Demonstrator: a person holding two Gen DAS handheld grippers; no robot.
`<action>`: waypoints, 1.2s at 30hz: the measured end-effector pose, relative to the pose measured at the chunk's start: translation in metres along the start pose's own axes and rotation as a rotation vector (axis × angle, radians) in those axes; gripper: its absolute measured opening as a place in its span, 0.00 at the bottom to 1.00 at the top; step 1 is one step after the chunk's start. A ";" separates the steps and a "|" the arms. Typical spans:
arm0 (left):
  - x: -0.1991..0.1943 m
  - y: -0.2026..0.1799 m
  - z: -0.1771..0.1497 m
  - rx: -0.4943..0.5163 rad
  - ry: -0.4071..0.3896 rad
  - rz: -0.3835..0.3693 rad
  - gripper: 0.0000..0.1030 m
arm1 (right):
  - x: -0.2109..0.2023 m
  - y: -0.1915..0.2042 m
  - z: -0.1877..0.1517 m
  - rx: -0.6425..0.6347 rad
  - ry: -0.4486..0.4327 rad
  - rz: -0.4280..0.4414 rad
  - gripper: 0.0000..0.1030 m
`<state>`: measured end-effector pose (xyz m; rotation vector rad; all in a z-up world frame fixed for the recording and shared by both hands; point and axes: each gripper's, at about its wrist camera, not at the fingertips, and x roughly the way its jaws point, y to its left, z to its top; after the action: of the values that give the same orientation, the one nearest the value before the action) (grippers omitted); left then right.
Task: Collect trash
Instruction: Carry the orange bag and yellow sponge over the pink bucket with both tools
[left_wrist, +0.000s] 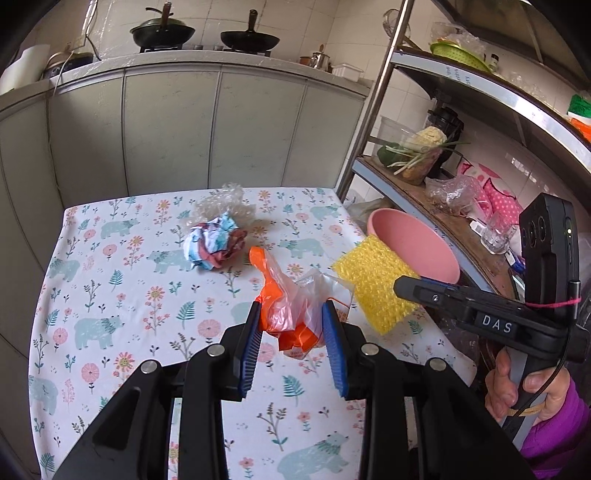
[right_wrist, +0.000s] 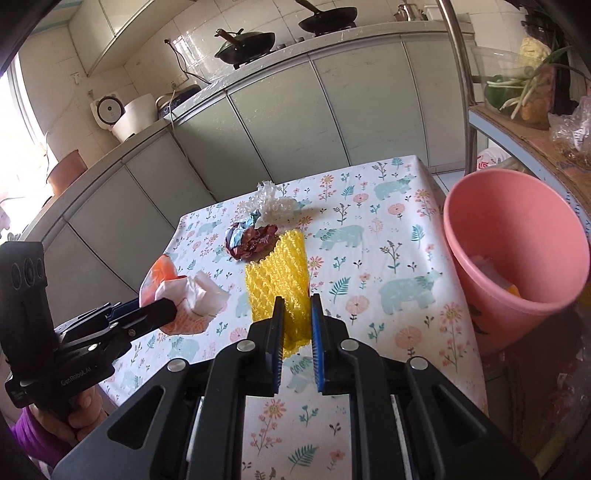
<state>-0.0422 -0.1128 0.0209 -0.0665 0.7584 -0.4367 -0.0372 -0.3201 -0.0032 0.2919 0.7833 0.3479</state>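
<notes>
The tablecloth (left_wrist: 155, 302) is white, printed with pale teal bears, pink flowers and teal leaves; beside the table the bin (right_wrist: 517, 258) is plain salmon pink; near it the foam net (right_wrist: 277, 280) is bright yellow with a diamond mesh pattern; farther from the bin, the plastic bag (left_wrist: 291, 310) is orange and clear; the crumpled paper ball (left_wrist: 216, 243) shows light blue, white and dull red; both grippers are black with blue pads (left_wrist: 334, 350).

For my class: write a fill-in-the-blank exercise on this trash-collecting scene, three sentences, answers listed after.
1. The right gripper is shut on a ____ foam net.
2. The left gripper is shut on an orange and clear plastic ____.
3. The bin beside the table is ____ in colour.

Answers: yellow; bag; pink
</notes>
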 end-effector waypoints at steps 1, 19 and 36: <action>0.001 -0.004 0.000 0.005 0.001 -0.002 0.31 | -0.004 -0.001 -0.001 0.001 -0.004 -0.002 0.13; 0.027 -0.061 0.003 0.079 0.047 -0.002 0.31 | -0.040 -0.017 -0.022 0.038 -0.039 -0.050 0.13; 0.058 -0.098 0.018 0.137 0.069 -0.030 0.31 | -0.051 -0.045 -0.022 0.082 -0.061 -0.089 0.13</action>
<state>-0.0283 -0.2268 0.0174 0.0658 0.7942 -0.5201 -0.0783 -0.3785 -0.0028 0.3424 0.7492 0.2227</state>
